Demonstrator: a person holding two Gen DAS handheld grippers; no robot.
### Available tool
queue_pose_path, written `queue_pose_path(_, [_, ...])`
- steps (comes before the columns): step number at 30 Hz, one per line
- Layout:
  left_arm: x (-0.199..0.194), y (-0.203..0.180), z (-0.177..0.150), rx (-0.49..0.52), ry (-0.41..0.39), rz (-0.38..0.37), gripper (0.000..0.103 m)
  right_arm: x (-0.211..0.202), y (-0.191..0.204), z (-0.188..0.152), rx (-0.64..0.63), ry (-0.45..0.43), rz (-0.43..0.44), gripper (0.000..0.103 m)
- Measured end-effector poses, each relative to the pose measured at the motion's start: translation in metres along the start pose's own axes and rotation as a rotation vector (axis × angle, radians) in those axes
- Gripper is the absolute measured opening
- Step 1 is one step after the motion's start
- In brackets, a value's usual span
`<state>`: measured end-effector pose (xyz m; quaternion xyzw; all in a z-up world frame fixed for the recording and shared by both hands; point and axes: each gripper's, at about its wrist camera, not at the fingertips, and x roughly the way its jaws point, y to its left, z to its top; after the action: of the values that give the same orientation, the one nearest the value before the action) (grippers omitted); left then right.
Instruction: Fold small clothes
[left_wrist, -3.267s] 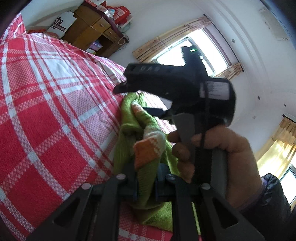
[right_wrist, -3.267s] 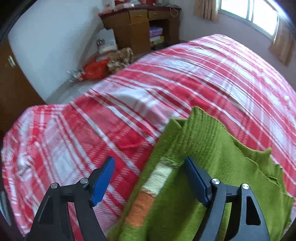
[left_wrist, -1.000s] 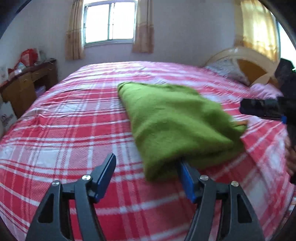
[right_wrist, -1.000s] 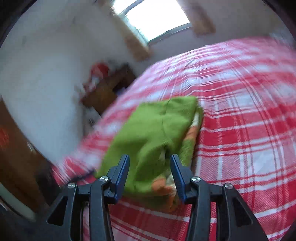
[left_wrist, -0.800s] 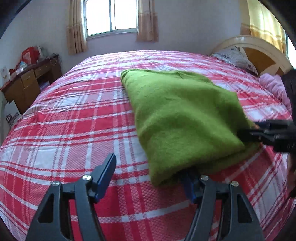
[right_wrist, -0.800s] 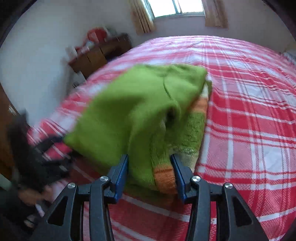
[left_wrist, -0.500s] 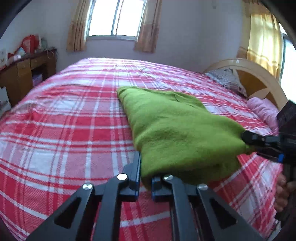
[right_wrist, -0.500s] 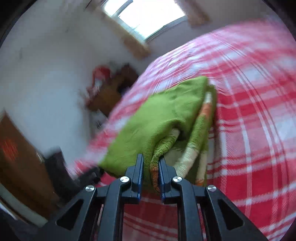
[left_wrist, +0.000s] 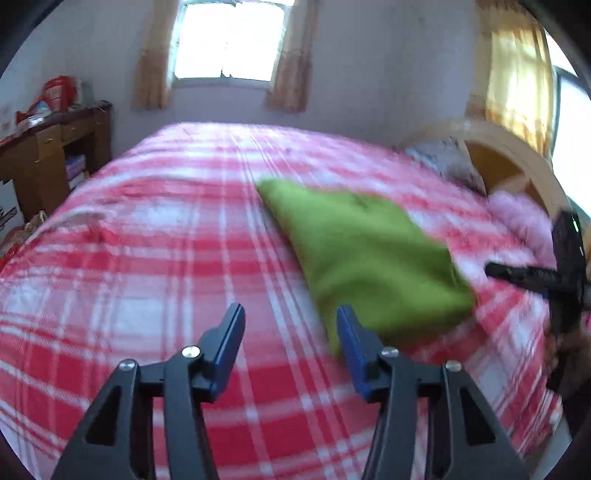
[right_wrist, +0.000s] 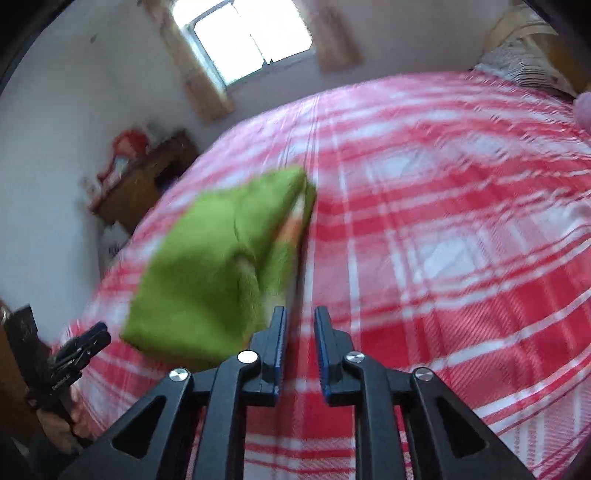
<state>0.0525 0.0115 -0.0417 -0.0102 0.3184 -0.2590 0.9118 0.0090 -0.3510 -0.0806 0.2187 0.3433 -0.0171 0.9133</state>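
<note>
A folded green knit garment (left_wrist: 365, 254) with orange and cream bands lies on the red-and-white checked bedspread (left_wrist: 147, 258). My left gripper (left_wrist: 290, 332) is just short of its near edge, jaws opening, nothing between them; its right finger sits beside the fold's corner. In the right wrist view the garment (right_wrist: 218, 266) is to the left of my right gripper (right_wrist: 300, 332), whose jaws are opening with only a narrow empty gap. Each gripper shows at the edge of the other's view: the right gripper (left_wrist: 524, 275) and the left gripper (right_wrist: 79, 350).
A wooden desk (left_wrist: 48, 155) with clutter stands left of the bed under a curtained window (left_wrist: 229, 40). A curved headboard (left_wrist: 517, 162), a grey pillow (left_wrist: 443, 162) and a pink cloth (left_wrist: 517, 221) are at the right. The bed's edge runs near both grippers.
Both grippers were shut on the garment's edges half a second ago; both have let go and drawn back. The garment now lies free on the bed, farther from the fingers.
</note>
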Motion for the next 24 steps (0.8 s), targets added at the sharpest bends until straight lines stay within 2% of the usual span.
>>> queue_pose_path(1, [0.004, 0.002, 0.010, -0.020, -0.016, 0.008, 0.054, -0.003, 0.004, 0.007, 0.020, -0.033, 0.035, 0.049])
queue_pose_path(2, [0.010, 0.002, 0.019, -0.033, -0.024, 0.016, 0.054, -0.004, 0.009, 0.013, 0.015, -0.058, 0.059, 0.056])
queue_pose_path(4, [0.032, -0.004, 0.038, -0.049, -0.037, 0.038, 0.054, -0.001, 0.029, 0.022, -0.060, -0.101, 0.073, 0.056])
queue_pose_path(6, [0.051, -0.012, 0.043, -0.051, -0.040, 0.061, 0.054, 0.011, 0.054, 0.029, -0.159, -0.107, 0.034, 0.045])
queue_pose_path(7, [0.063, -0.016, 0.045, -0.052, -0.036, 0.069, 0.054, 0.021, 0.068, 0.031, -0.211, -0.102, 0.021, 0.023])
queue_pose_path(8, [0.069, -0.018, 0.044, -0.055, -0.029, 0.077, 0.054, 0.029, 0.079, 0.031, -0.256, -0.083, 0.010, 0.015])
queue_pose_path(11, [0.099, -0.029, 0.038, -0.080, 0.026, 0.096, 0.054, 0.064, 0.098, 0.026, -0.382, 0.010, -0.046, 0.009])
queue_pose_path(13, [0.105, -0.038, 0.031, -0.089, 0.017, 0.071, 0.054, 0.096, 0.085, 0.015, -0.414, 0.111, -0.171, 0.000])
queue_pose_path(15, [0.107, -0.054, 0.029, -0.036, 0.030, 0.083, 0.054, 0.095, 0.070, 0.013, -0.385, 0.070, -0.133, 0.000])
queue_pose_path(17, [0.113, -0.064, 0.029, 0.008, 0.049, 0.106, 0.054, 0.097, 0.064, 0.021, -0.330, 0.066, -0.144, 0.000])
queue_pose_path(20, [0.122, -0.065, 0.032, 0.004, 0.074, 0.108, 0.057, 0.104, 0.058, 0.032, -0.294, 0.041, -0.198, 0.000])
queue_pose_path(24, [0.124, -0.057, 0.031, -0.036, 0.101, 0.113, 0.068, 0.101, 0.042, 0.034, -0.197, 0.053, -0.124, 0.000])
